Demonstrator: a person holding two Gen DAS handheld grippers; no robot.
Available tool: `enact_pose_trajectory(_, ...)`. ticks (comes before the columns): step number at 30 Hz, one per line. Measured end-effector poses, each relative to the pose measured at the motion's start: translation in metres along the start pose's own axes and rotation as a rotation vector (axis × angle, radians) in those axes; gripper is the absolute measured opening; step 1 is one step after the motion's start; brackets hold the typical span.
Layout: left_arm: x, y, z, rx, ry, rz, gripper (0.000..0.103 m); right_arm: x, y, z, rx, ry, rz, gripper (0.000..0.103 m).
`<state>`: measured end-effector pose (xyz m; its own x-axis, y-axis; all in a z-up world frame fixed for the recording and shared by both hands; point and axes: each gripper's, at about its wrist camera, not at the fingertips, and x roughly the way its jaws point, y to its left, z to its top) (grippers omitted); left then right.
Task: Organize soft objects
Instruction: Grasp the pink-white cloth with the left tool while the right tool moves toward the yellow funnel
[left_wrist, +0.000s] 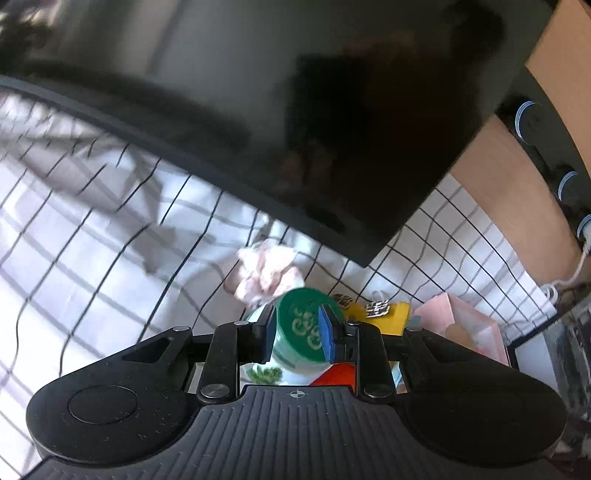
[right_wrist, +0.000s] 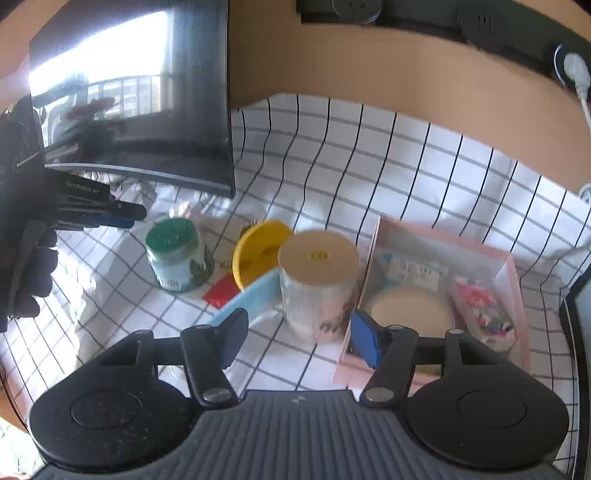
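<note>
My left gripper (left_wrist: 298, 330) hangs just short of a green-lidded jar (left_wrist: 306, 325), which shows through the narrow gap between its blue pads; nothing is gripped. From the right wrist view, the left gripper (right_wrist: 127, 218), in a gloved hand, is up and left of that jar (right_wrist: 175, 254), apart from it. A crumpled pink cloth (left_wrist: 267, 273) lies beyond the jar. My right gripper (right_wrist: 299, 336) is open and empty, in front of a beige-lidded clear jar (right_wrist: 319, 280). A pink box (right_wrist: 517, 295) on the right holds a cream round pad (right_wrist: 410, 310) and a colourful pouch (right_wrist: 480, 310).
A black monitor (right_wrist: 129, 110) stands at the back left over the checked cloth (right_wrist: 369, 166). A yellow disc (right_wrist: 262, 251), a light blue strip (right_wrist: 255, 295) and a red piece (right_wrist: 221, 293) lie between the jars. A socket strip (right_wrist: 517, 33) runs along the wall.
</note>
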<state>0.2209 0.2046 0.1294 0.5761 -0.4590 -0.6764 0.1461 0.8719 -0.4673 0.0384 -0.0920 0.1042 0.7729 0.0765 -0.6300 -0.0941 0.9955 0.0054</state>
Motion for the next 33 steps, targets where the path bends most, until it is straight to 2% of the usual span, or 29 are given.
enact_pose_trajectory(4, 0.002, 0.013, 0.000, -0.078, 0.018, 0.018, 0.027, 0.006, 0.006, -0.004, -0.008, 0.033, 0.031, 0.062)
enact_pose_trajectory(9, 0.014, 0.020, 0.030, -0.110, 0.054, 0.009, 0.027, 0.010, 0.019, 0.001, -0.029, 0.024, 0.052, 0.062)
enact_pose_trajectory(14, 0.042, 0.008, 0.059, -0.006, 0.130, 0.002, 0.027, 0.021, 0.029, 0.005, -0.021, 0.040, 0.061, 0.062)
enact_pose_trajectory(21, 0.077, -0.037, 0.066, 0.221, 0.170, 0.036, 0.027, 0.035, 0.034, 0.005, 0.005, 0.070, 0.040, 0.062)
enact_pose_trajectory(25, 0.099, -0.046, 0.064, 0.309, 0.211, 0.120, 0.027, 0.041, 0.031, -0.001, 0.030, 0.101, 0.026, 0.062)
enact_pose_trajectory(30, 0.118, -0.036, 0.064, 0.341, 0.229, 0.251, 0.029, 0.044, 0.026, -0.006, 0.049, 0.114, 0.028, 0.062)
enact_pose_trajectory(33, 0.129, -0.031, 0.062, 0.350, 0.275, 0.276, 0.034, 0.043, 0.025, -0.008, 0.057, 0.117, 0.043, 0.062)
